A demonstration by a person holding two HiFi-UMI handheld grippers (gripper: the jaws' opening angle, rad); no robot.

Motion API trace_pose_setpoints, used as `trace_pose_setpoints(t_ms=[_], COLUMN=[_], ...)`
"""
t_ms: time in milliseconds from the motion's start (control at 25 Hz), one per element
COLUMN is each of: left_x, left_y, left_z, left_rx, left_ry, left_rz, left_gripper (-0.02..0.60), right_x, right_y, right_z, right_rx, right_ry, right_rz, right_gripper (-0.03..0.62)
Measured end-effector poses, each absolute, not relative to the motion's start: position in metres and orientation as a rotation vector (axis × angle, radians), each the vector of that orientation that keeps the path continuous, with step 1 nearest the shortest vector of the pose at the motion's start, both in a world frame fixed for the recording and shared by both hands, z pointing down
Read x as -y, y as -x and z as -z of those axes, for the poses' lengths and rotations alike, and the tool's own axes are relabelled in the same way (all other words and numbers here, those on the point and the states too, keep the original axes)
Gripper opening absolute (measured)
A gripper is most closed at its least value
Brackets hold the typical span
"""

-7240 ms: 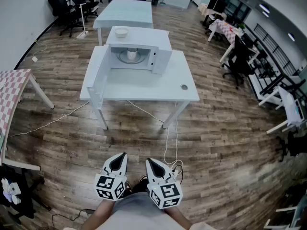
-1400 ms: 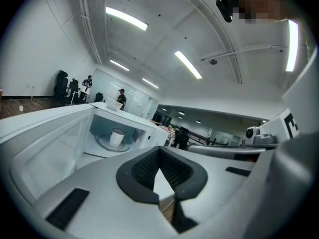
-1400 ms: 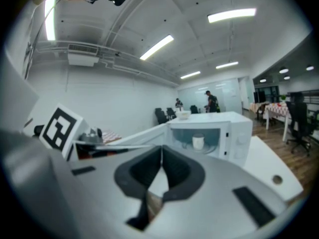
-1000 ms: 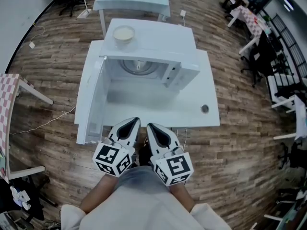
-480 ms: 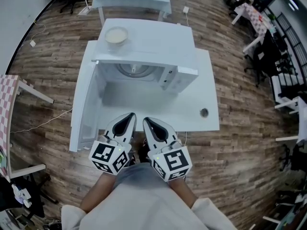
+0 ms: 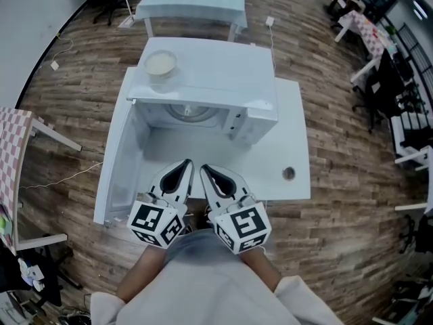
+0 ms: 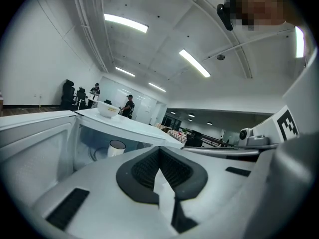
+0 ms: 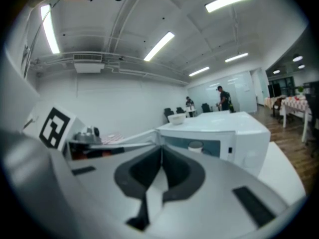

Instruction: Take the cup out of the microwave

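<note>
The white microwave stands on a white table, its door swung open to the left. Inside it stands a white cup, which the right gripper view also shows as the cup on the turntable. In the head view only the turntable is plain. My left gripper and right gripper are side by side at the table's near edge, pointing at the open cavity. Both are shut and hold nothing, well short of the cup.
A pale bowl sits on top of the microwave at its left. A small round fitting lies in the table's right part. Another white table stands behind; wooden floor lies around, with a checked table at the left.
The microwave and table have come nearer in the head view. Both grippers have advanced from in front of the table to its near edge, still shut.
</note>
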State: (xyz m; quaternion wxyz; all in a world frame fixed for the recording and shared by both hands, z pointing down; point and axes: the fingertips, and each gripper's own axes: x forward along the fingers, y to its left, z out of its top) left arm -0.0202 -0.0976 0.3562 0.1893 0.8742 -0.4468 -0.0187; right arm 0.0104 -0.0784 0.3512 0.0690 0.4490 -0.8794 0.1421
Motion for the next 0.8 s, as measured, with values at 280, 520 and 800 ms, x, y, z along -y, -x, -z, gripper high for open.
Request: trace_pose_setpoints(t_ms=[280,520,800], left_x=[0.120,0.132,0.145], left_y=[0.007,0.011,0.017], left_z=[-0.347,-0.347,-0.356], left_rx=[1.358,1.459,1.535], left_ry=[-2.466,-2.437,-2.439], left_rz=[0.088,0.096,0.032], left_gripper=[0.015,0.015,0.015], right_x=[0.091,0.099,0.108], right_y=[-0.027,-0.038,-0.031], right_z=[-0.345,-0.348,-0.344], right_rx=[2.728,2.762,2.795], right_ry=[-1.273,-1.226,-1.170], right_rz=[-0.389,-0.384,-0.404], right_gripper=[0.023,0.023,0.023])
